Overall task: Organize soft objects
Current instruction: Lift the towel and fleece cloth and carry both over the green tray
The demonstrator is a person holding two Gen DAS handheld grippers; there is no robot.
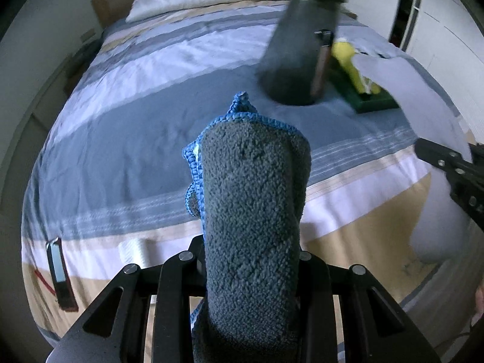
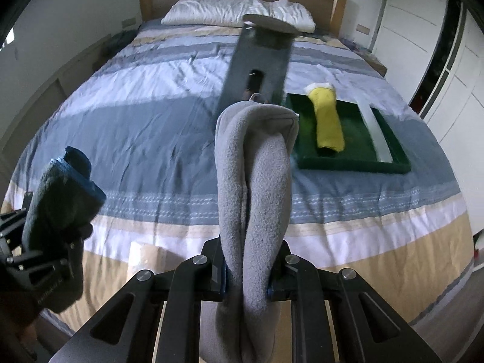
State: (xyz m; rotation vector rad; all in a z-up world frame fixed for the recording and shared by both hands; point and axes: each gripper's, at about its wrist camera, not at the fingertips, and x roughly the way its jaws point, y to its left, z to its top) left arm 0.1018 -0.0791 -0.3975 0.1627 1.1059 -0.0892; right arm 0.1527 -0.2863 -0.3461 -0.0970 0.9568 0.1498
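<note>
Your left gripper (image 1: 251, 260) has its fingers closed on the dark grey rolled cloth (image 1: 254, 211), which stands up between them toward 12 o'clock. Your right gripper (image 2: 246, 275) fingers are closed on the light grey folded cloth (image 2: 257, 166) in the same way. Beyond, at about 1 o'clock on the bed (image 2: 136, 127), the green tray (image 2: 357, 163) already holds one yellow roll (image 2: 328, 121). So one piece looks placed, and I judge two are left to put down.

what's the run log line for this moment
left gripper: shut on dark grey cloth | right gripper: shut on light grey cloth | green tray: on bed, holds yellow cloth
</note>
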